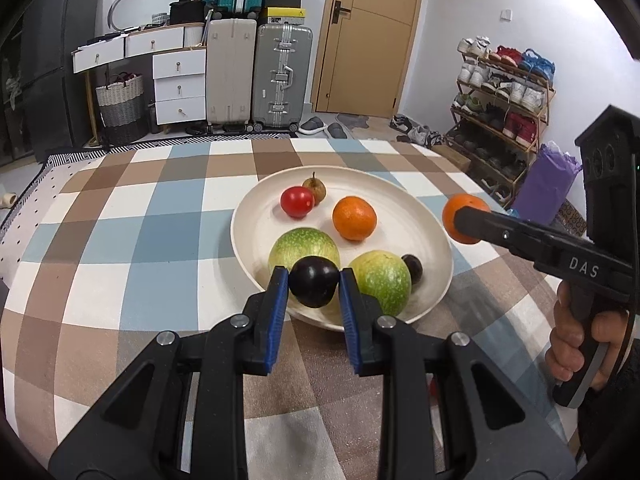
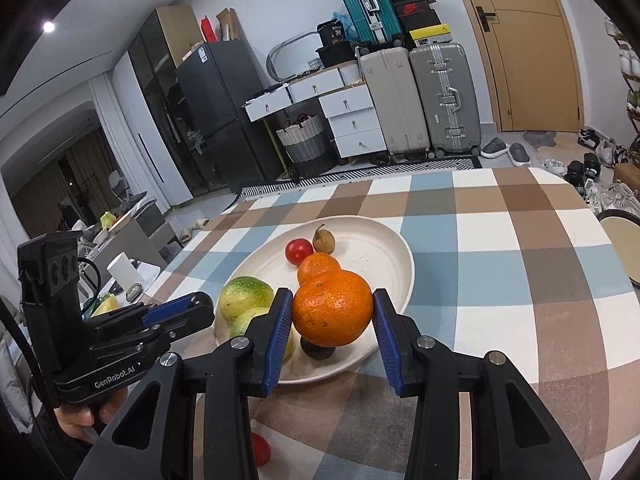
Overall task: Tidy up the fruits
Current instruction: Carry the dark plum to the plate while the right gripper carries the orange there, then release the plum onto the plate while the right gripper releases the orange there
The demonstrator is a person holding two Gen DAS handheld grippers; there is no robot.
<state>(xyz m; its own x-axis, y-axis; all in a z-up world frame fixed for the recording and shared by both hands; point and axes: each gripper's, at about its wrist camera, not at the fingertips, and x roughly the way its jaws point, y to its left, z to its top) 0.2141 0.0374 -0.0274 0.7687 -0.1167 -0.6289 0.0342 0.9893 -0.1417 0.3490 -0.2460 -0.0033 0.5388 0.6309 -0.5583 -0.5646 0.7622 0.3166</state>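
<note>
In the left wrist view my left gripper (image 1: 314,280) is shut on a dark plum (image 1: 314,290), held just above the near rim of a cream plate (image 1: 256,208). On the plate lie a red tomato (image 1: 297,201), a small brown pear (image 1: 314,188), an orange (image 1: 354,218), two green fruits (image 1: 304,244) (image 1: 384,280) and a second dark plum (image 1: 413,268). In the right wrist view my right gripper (image 2: 332,300) is shut on another orange (image 2: 333,314), held over the near right part of the plate (image 2: 384,240). That gripper (image 1: 464,220) shows at the right of the left wrist view.
A checked cloth (image 1: 160,240) covers the table. A red fruit (image 2: 261,449) lies on it under my right gripper. A round cream thing with a dark rim (image 2: 620,240) sits past the table's right edge. Suitcases, drawers and a shoe rack stand beyond.
</note>
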